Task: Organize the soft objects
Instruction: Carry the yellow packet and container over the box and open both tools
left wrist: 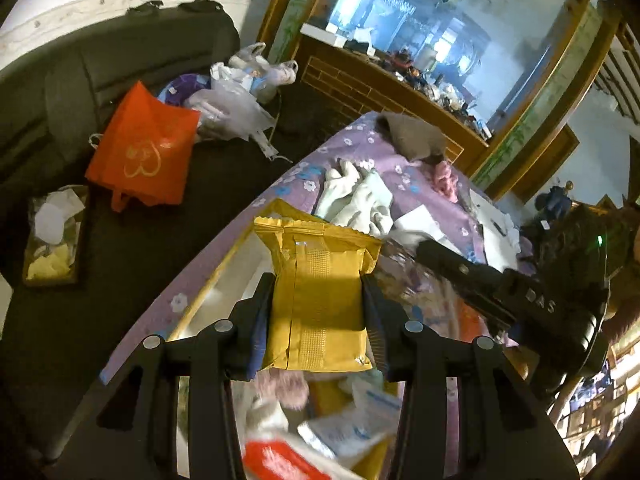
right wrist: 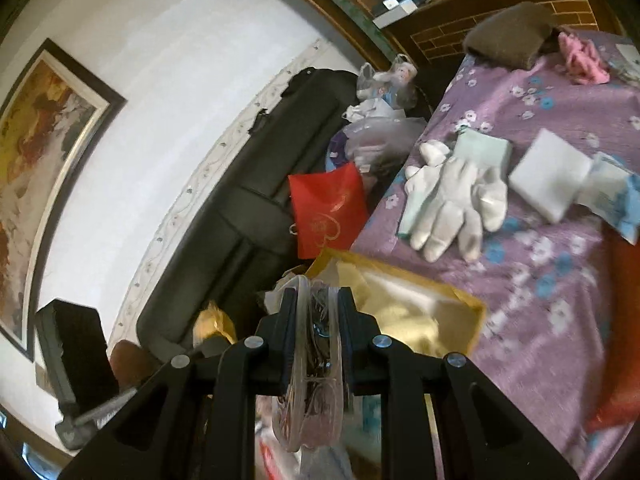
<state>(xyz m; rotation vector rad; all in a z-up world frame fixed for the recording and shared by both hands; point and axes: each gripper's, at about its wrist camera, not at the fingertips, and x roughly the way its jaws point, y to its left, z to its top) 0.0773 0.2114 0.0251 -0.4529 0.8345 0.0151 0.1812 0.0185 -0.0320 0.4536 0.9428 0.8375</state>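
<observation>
Yellow foil packet (left wrist: 318,292), flat and crinkled, sits clamped in my left gripper (left wrist: 318,300) above the yellow cardboard box (left wrist: 244,264). Only the right wrist view shows my right gripper (right wrist: 316,312) pinching a clear plastic pouch (right wrist: 310,380). White knitted gloves (right wrist: 452,200) lie on the purple floral cloth (right wrist: 540,300). Box contents below my tongs are blurred.
</observation>
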